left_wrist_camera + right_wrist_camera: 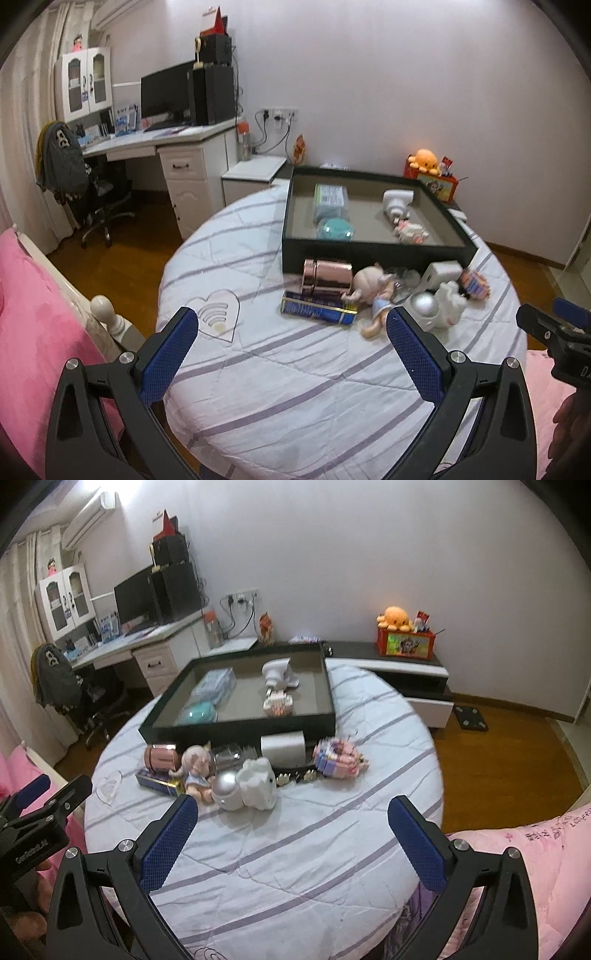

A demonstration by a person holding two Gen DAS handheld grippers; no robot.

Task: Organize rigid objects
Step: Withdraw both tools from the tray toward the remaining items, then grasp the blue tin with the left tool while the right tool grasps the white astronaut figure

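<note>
A black tray (pixel 369 253) (pixel 236 733) rests at the far side of a striped round cloth and holds a tissue pack (pixel 330 201), a teal round case (pixel 335 229), a white plug-like item (pixel 397 201) and a small block figure (pixel 410 232). In front of it lie a rose-gold can (pixel 327 277) (pixel 160 757), a blue tin (pixel 317 312), a doll (pixel 373 291) (pixel 195 768), a silver ball (pixel 227 784), a white figurine (pixel 258 781), a white box (pixel 282 746) and a pink brick model (pixel 340 758). My left gripper (pixel 291 321) and right gripper (pixel 293 808) hang open short of the pile, holding nothing.
The striped cloth (pixel 295 387) covers a round surface with a heart mark (pixel 218 314). Pink bedding (pixel 33 332) lies left, a desk with monitor (pixel 166 96) stands far left, and a low cabinet (pixel 406 664) with an orange plush (pixel 395 616) stands behind.
</note>
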